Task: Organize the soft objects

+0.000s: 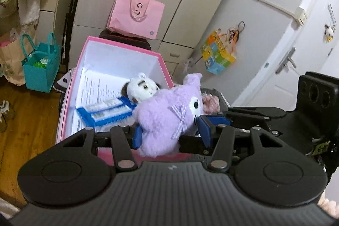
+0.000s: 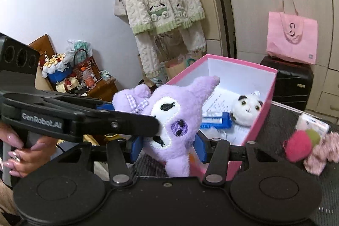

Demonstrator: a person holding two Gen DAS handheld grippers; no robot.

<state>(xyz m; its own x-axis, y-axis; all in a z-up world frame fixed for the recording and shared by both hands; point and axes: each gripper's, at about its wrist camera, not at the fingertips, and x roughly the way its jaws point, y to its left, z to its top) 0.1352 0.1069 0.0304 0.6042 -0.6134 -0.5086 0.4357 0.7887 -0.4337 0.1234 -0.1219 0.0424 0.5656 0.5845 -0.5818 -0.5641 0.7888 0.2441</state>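
Note:
A purple plush toy (image 1: 167, 118) with gingham bows is held between both grippers, just in front of the pink box (image 1: 163, 65). My left gripper (image 1: 169, 132) is shut on the toy's body. My right gripper (image 2: 168, 146) is shut on the same purple plush toy (image 2: 169, 120) from the other side. The pink box (image 2: 262, 111) is open and holds a white panda plush (image 1: 141, 88), papers and a blue item (image 1: 106, 113). The panda plush (image 2: 246, 108) also shows in the right wrist view. A red and pink soft item (image 2: 300, 147) lies to the right of the box.
A pink bag (image 1: 136, 12) stands on a black suitcase (image 2: 292, 82) behind the box. A teal bag (image 1: 41, 71) sits on the wooden floor at left. Fluffy pyjamas (image 2: 161, 3) hang on the wall. A cluttered wooden cabinet (image 2: 101, 88) stands at left. White wardrobes and a door are behind.

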